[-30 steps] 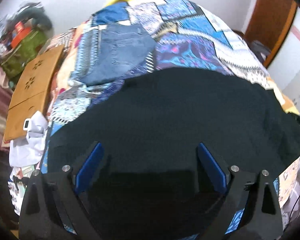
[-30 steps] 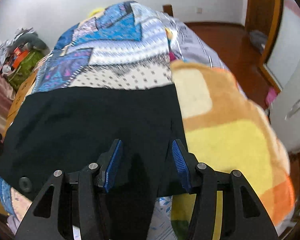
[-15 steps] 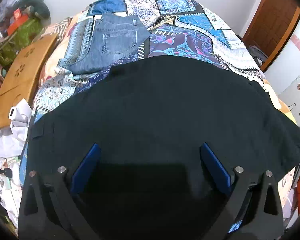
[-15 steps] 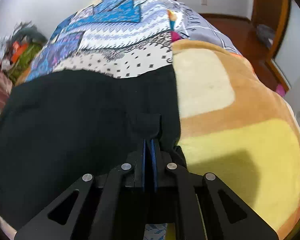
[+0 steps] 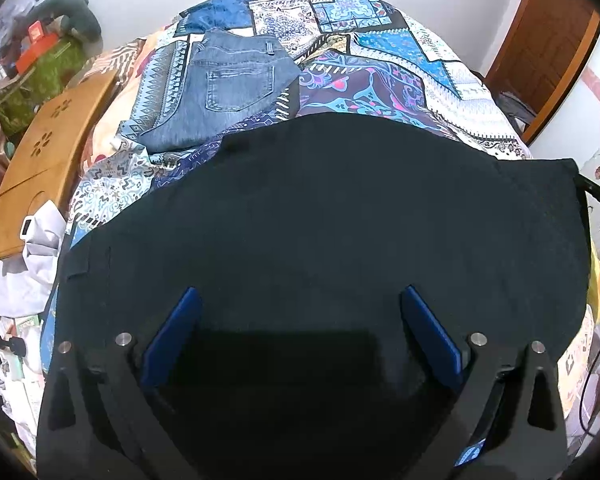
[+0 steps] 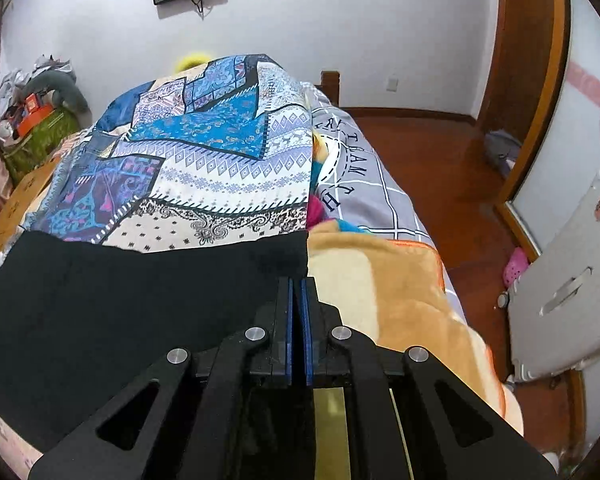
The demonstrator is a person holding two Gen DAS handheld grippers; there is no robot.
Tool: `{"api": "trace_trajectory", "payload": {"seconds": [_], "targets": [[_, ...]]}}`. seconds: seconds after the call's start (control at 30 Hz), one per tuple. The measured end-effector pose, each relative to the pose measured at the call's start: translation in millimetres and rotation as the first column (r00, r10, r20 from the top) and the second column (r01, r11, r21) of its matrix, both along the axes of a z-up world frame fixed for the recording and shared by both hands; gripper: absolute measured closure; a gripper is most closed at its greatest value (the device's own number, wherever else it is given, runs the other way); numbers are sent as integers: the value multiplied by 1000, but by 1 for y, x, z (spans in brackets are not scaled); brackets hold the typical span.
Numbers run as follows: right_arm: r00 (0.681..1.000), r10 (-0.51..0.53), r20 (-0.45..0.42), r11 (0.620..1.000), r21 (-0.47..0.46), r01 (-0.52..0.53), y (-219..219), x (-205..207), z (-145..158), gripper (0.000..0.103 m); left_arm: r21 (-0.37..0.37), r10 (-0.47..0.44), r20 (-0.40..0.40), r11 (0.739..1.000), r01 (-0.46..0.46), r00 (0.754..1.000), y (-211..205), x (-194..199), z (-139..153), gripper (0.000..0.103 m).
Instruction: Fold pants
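Observation:
Black pants (image 5: pixel 340 216) lie spread across the bed, filling the lower half of the left wrist view. My left gripper (image 5: pixel 300 300) is open, its blue pads wide apart just above the cloth near its near edge. In the right wrist view the same black pants (image 6: pixel 120 300) lie at the lower left. My right gripper (image 6: pixel 297 284) is shut on the pants' right end, beside an orange and yellow blanket (image 6: pixel 380 280).
A folded pair of blue jeans (image 5: pixel 228 88) lies farther back on the patterned bedspread (image 5: pixel 380 60). A wooden board (image 5: pixel 48 160) and clutter sit at the bed's left. A wooden floor (image 6: pixel 440 168) and a white panel (image 6: pixel 572 280) are to the right.
My right gripper closed on the pants' right end and has lifted it a little. My left gripper stayed open and shifted slightly over the cloth.

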State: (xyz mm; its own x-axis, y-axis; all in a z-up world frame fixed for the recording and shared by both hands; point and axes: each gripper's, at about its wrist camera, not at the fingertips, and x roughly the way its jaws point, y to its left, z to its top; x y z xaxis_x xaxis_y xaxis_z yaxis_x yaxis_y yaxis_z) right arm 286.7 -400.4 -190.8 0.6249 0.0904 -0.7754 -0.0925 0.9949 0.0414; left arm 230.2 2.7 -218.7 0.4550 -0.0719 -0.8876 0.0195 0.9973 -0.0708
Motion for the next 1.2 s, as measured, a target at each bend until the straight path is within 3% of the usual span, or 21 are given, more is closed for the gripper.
{"api": "trace_trajectory", "payload": {"seconds": [0.2, 0.33, 0.43, 0.5, 0.57, 0.8, 1.03, 1.2], "targets": [[991, -7, -133, 999, -42, 2, 14, 17, -49, 98, 4, 2, -3, 1000, -2, 1000, 0, -1, 1, 1], [989, -17, -150, 998, -55, 9, 17, 13, -45, 97, 10, -6, -3, 1000, 6, 1000, 0, -3, 2, 1], [992, -4, -123, 1000, 15, 6, 19, 4, -23, 79, 8, -2, -3, 1000, 2, 1000, 0, -3, 2, 1], [995, 27, -95, 994, 109, -16, 24, -9, -4, 54, 10, 3, 0, 1000, -3, 1000, 0, -4, 3, 1], [995, 66, -77, 983, 179, -51, 35, -23, 6, 46, 21, 8, 8, 1000, -9, 1000, -1, -6, 3, 1], [965, 179, -191, 963, 236, -132, 78, -60, -18, 46, 40, -14, 17, 999, 13, 1000, -3, -21, 7, 1], [972, 72, -225, 920, 392, 22, 44, -105, -13, 46, 4, -18, 27, 1000, 18, 999, 7, -41, 9, 1], [968, -14, -252, 855, 498, 142, 25, -134, -9, 43, -20, -3, 37, 1000, 4, 999, 10, -45, 7, 1]]}}
